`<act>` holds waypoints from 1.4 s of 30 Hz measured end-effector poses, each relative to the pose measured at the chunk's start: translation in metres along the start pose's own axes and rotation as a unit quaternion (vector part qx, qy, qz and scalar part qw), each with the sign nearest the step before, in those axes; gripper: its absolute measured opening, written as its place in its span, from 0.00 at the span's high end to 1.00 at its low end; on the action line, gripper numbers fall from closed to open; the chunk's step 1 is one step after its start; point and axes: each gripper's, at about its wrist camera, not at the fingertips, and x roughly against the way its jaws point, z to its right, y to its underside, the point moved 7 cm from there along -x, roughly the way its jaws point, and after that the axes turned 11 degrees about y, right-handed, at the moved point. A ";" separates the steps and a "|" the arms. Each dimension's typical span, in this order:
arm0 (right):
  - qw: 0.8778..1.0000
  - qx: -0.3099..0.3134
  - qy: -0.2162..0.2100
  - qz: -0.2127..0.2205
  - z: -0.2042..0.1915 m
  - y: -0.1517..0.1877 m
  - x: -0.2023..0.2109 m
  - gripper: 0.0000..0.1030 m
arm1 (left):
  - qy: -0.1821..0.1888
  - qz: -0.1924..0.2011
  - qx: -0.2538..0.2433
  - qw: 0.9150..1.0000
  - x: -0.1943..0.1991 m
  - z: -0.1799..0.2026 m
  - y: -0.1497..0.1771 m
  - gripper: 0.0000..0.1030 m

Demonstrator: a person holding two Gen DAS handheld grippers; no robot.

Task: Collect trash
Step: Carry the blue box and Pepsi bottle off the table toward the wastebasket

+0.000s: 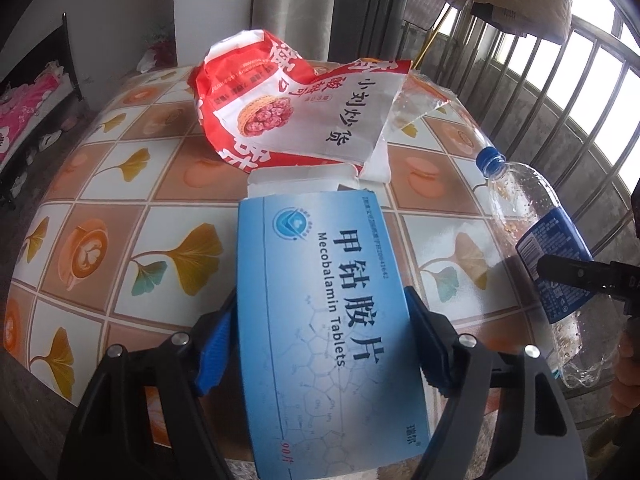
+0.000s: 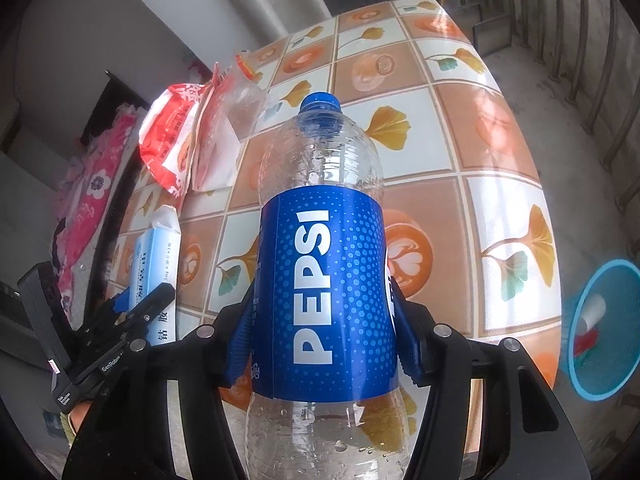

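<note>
the left gripper [image 1: 320,344] has its two blue fingers [image 1: 214,354] pressed on the sides of the blue pill box [image 1: 320,308]. the box is long, and it points straight out from the fingers, away over the table [image 1: 120,200]. its far flap hangs open.

the right gripper [image 2: 320,344] is clamped on the pepsi bottle [image 2: 320,280], right on the blue label. the bottle also points straight out, cap far away. it looks empty, with just drops inside.

so both hands are full. the blue bin [image 2: 600,320] sits on the floor, down past the table edge on the right side. the right hand with the bottle is nearer to it, so i think the bottle should go in first.

farther off, the red snack bag [image 1: 280,112] lies on the table, past the end of the box. nobody holds it yet.
</note>
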 end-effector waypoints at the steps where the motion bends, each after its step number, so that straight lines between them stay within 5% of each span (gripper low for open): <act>1: 1.000 0.000 0.000 0.000 0.000 0.000 0.001 0.46 | -0.001 0.001 -0.001 1.000 0.001 0.000 -0.001 0.27; 42: 0.999 -0.017 -0.038 0.030 0.023 0.018 0.045 0.46 | 0.003 0.039 -0.063 0.997 0.039 0.056 -0.001 0.28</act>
